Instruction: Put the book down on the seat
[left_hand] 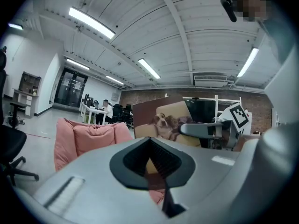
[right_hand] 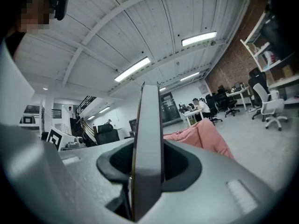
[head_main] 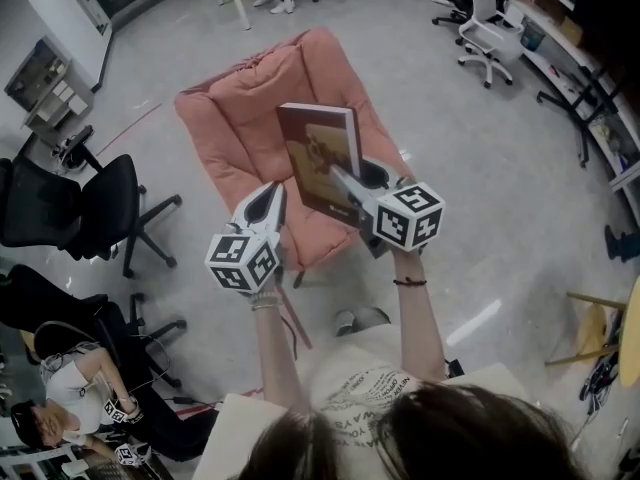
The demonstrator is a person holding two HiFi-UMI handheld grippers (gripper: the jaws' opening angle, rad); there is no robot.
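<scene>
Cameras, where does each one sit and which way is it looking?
Head view: sits on the person's head and looks steeply down at the book in front of the pink seat; shows hair, forearms, left gripper and right gripper.
Left gripper view: rides the left gripper and looks level toward the book's cover; shows its own jaws together, with the right gripper beyond.
Right gripper view: rides the right gripper and looks along the book's edge; shows its jaws clamped on the book.
Shared: all three views show the book and the pink seat.
</scene>
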